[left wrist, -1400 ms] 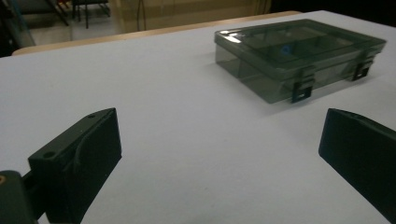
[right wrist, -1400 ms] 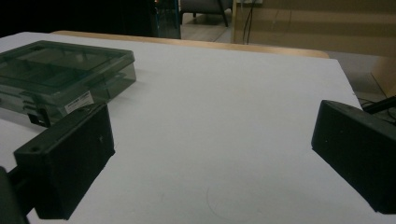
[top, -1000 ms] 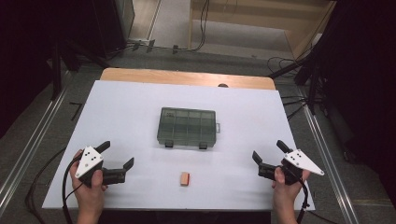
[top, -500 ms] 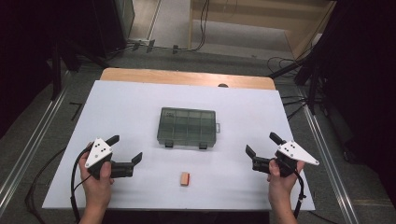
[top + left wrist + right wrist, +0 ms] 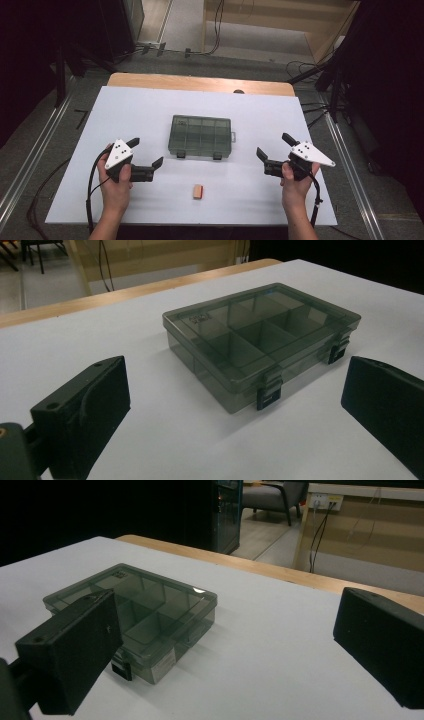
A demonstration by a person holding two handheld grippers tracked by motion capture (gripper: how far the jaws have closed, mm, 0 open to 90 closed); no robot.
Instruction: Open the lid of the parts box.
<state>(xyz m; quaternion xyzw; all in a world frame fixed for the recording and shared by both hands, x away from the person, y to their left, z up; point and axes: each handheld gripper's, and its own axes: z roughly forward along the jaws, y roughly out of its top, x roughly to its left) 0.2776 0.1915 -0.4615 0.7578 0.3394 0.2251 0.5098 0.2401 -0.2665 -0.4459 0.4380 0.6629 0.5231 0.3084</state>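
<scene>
Surface: white bench [image 5: 150, 110] on a wooden top, dark room behind, cables on the floor.
Box: smoky compartment box [image 5: 200, 136] lies mid-bench, lid closed, two latches facing the person.
Small block: orange block [image 5: 198, 191] lies near the front edge, apart from the box.
Left hand-held gripper [image 5: 147, 157]: jaws wide apart, holding nothing.
Right hand-held gripper [image 5: 274, 149]: jaws wide apart, also empty.
Risk: I think a jaw pressing only one latch may push the light box sideways.
Hidden: compartment contents are hard to see through the tinted lid.

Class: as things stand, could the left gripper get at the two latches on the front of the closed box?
Probably yes. The left gripper is open and faces the box, whose latches sit on the near side. Bare table lies between them.
</scene>
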